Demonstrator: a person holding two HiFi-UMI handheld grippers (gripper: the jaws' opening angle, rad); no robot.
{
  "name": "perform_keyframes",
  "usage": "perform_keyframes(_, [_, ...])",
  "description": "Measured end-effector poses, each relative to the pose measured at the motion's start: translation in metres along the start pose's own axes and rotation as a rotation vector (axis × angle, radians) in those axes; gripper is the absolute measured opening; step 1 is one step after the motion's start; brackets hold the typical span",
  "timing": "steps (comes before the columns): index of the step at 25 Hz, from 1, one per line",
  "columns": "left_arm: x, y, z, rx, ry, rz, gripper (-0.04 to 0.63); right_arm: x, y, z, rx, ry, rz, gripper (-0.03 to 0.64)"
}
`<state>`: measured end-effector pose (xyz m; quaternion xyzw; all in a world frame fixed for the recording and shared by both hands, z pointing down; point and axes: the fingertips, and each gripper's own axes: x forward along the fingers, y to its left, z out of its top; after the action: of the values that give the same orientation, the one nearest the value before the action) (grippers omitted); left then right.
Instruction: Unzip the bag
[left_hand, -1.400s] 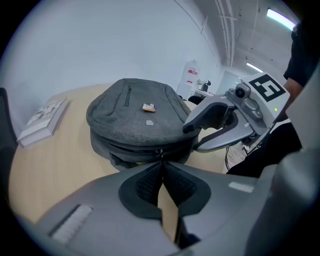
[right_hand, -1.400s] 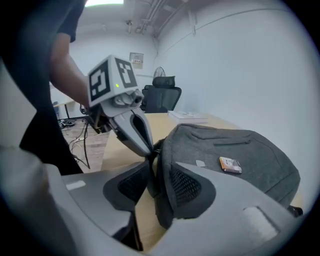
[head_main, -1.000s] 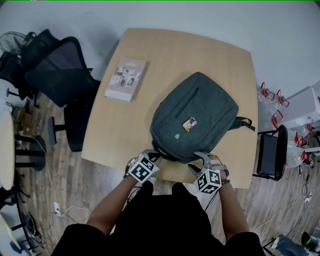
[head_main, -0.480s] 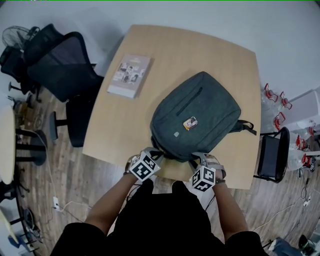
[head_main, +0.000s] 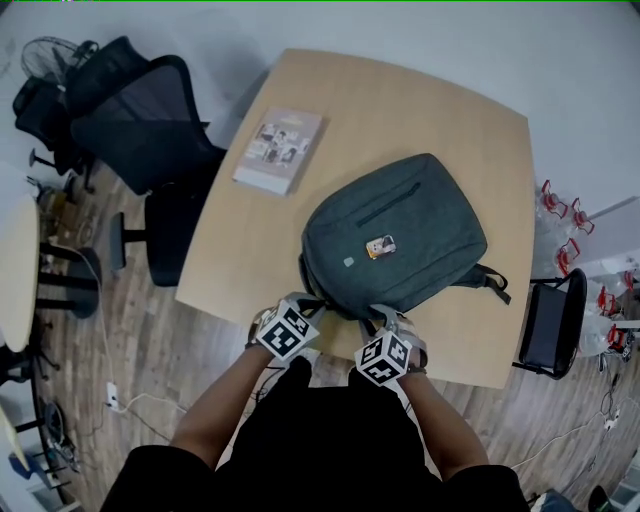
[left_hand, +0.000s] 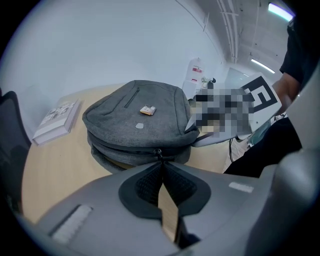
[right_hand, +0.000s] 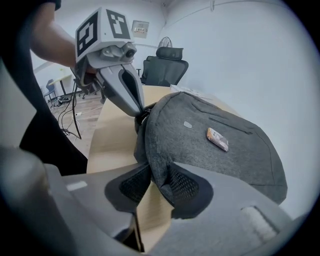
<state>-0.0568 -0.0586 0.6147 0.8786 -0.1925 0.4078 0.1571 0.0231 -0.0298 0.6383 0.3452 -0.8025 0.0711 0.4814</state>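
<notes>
Two grips are set at the worktop's (head_main: 440, 110) near edge, where the bag (head_main: 400, 240) is laid flat.
Its rim has just been clamped in the right gripper's (head_main: 385, 312) jaws; the zip pull (left_hand: 158, 152), pinched in the left gripper's (head_main: 308, 302) jaws, must next be drawn along.

a light wooden table (head_main: 430, 110) stands on a plank floor (head_main: 140, 340). a book (head_main: 279, 151) lies flat near the table's left edge. a black office chair (head_main: 140, 120) stands just left of the table, a fan (head_main: 52, 56) beyond it. a small black chair (head_main: 550, 320) sits at the right.
</notes>
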Motion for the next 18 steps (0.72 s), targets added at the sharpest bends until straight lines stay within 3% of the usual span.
perform_keyframes(14, [0.007,-0.029,-0.004,-0.024,-0.020,-0.082,0.025,0.007,0.004,0.023,0.056,-0.061,0.020,0.120])
perform_keyframes(18, [0.009,-0.026,-0.006,-0.038,-0.018,-0.068,0.026,0.004,0.008,0.028,0.013,-0.121,0.069,0.130])
